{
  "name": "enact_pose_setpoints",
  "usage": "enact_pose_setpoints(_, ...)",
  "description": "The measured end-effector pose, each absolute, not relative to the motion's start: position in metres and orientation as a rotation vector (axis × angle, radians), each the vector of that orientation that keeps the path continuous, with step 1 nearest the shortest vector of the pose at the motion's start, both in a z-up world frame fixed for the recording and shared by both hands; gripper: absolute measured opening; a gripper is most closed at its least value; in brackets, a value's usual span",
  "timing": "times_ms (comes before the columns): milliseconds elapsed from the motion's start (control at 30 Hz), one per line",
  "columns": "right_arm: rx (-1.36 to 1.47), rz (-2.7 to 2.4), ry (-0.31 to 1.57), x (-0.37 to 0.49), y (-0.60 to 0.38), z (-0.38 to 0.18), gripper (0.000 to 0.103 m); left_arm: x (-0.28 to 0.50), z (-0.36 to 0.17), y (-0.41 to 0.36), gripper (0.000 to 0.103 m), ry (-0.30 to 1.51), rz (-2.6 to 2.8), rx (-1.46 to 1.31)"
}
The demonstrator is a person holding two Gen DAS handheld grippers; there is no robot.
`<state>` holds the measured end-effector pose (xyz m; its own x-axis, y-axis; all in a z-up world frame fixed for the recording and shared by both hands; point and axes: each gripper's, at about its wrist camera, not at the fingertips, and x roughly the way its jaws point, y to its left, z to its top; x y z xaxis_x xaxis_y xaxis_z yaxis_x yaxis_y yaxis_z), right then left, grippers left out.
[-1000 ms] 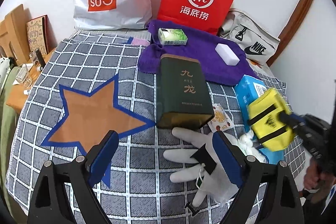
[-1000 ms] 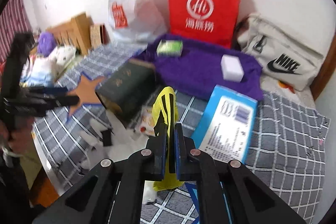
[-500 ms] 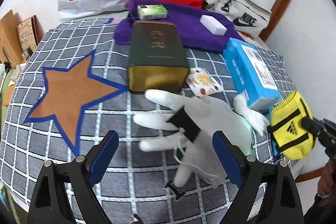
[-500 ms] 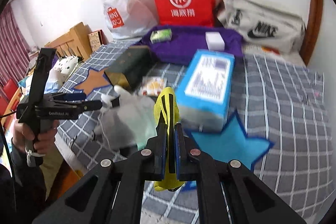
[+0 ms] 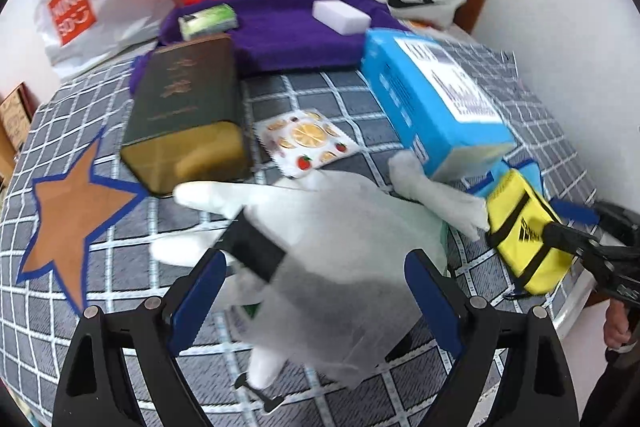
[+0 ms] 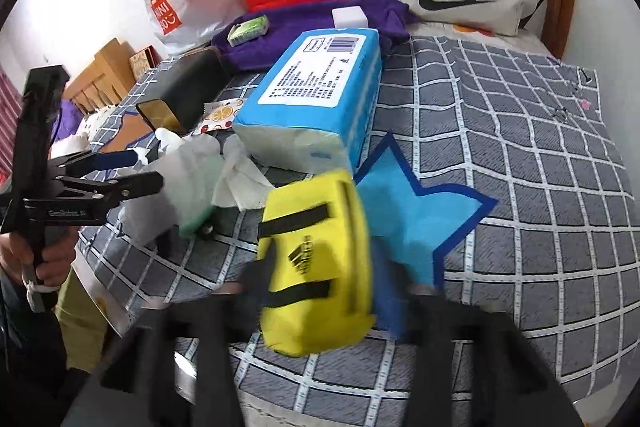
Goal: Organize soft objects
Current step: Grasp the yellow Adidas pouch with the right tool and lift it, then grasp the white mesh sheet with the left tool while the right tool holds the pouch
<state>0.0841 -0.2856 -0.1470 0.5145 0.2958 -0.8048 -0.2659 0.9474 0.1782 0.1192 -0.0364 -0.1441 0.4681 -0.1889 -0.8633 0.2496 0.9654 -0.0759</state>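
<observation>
Yellow pouch [image 6: 316, 259] with black straps and a black logo is lying flat, logo face up, near the front edge of the grey checked cover, overlapping one arm of the blue star patch [image 6: 416, 211] and sitting just in front of the blue tissue pack [image 6: 316, 87]. Motion blur is smearing its edges. White glove [image 5: 320, 247] with a black wrist band is lying spread out, fingers pointing toward the dark green tin [image 5: 188, 115], one finger reaching toward the pouch. Crumpled white tissue [image 6: 240, 179] is sitting between glove and pouch.
</observation>
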Motion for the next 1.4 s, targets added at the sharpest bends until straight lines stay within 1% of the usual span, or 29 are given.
enact_pose_setpoints(33, 0.025, 0.336, 0.954, 0.082, -0.287, -0.146, 0.066, 0.12, -0.147, -0.04, 0.09, 1.058, -0.277, 0.074)
enact_pose_setpoints(67, 0.023, 0.339, 0.946, 0.08, -0.287, -0.146, 0.07, 0.12, -0.15, -0.044, 0.09, 1.064, -0.281, 0.086)
enact_pose_setpoints(100, 0.026, 0.349, 0.945, 0.079, -0.286, -0.147, 0.08, 0.12, -0.152, -0.047, 0.09, 1.066, -0.279, 0.101)
enact_pose_setpoints(133, 0.029, 0.359, 0.949, 0.078, -0.285, -0.148, 0.083, 0.12, -0.154, -0.049, 0.09, 1.061, -0.271, 0.118)
enact_pose_setpoints(167, 0.027, 0.367, 0.947, 0.078, -0.283, -0.15, 0.085, 0.119, -0.155, -0.051, 0.082, 1.053, -0.261, 0.137)
enact_pose_setpoints(267, -0.001, 0.341, 0.963, 0.08, -0.275, -0.161, 0.085, 0.117, -0.154, -0.053, 0.063, 1.045, -0.235, 0.175)
enact_pose_setpoints(300, -0.007, 0.329, 0.972, 0.081, -0.273, -0.165, 0.085, 0.116, -0.153, -0.051, 0.058, 1.046, -0.234, 0.172)
enact_pose_setpoints(333, -0.014, 0.321, 0.982, 0.083, -0.271, -0.169, 0.085, 0.116, -0.152, -0.049, 0.047, 1.048, -0.229, 0.173)
enact_pose_setpoints(367, -0.018, 0.32, 0.99, 0.085, -0.268, -0.173, 0.085, 0.116, -0.15, -0.046, 0.039, 1.048, -0.23, 0.166)
enact_pose_setpoints(400, -0.02, 0.317, 0.993, 0.085, -0.267, -0.176, 0.085, 0.116, -0.149, -0.044, 0.035, 1.049, -0.24, 0.152)
enact_pose_setpoints(433, -0.023, 0.311, 0.993, 0.086, -0.264, -0.178, 0.085, 0.116, -0.146, -0.039, 0.025, 1.051, -0.259, 0.118)
enact_pose_setpoints(467, -0.029, 0.299, 0.991, 0.087, -0.263, -0.18, 0.08, 0.114, -0.145, -0.036, 0.017, 1.051, -0.271, 0.094)
enact_pose_setpoints(533, -0.03, 0.291, 0.984, 0.088, -0.262, -0.182, 0.077, 0.114, -0.142, -0.029, 0.012, 1.048, -0.291, 0.046)
enact_pose_setpoints(633, -0.027, 0.289, 0.965, 0.084, -0.263, -0.179, 0.073, 0.111, -0.139, -0.024, 0.009, 1.034, -0.303, 0.029)
enact_pose_setpoints(833, -0.01, 0.289, 0.938, 0.08, -0.265, -0.168, 0.072, 0.106, -0.124, -0.011, 0.006, 0.988, -0.296, -0.016)
enact_pose_setpoints(1400, 0.025, 0.301, 0.87, 0.085, -0.267, -0.112, 0.072, 0.11, -0.076, 0.036, 0.006, 0.906, -0.243, -0.149)
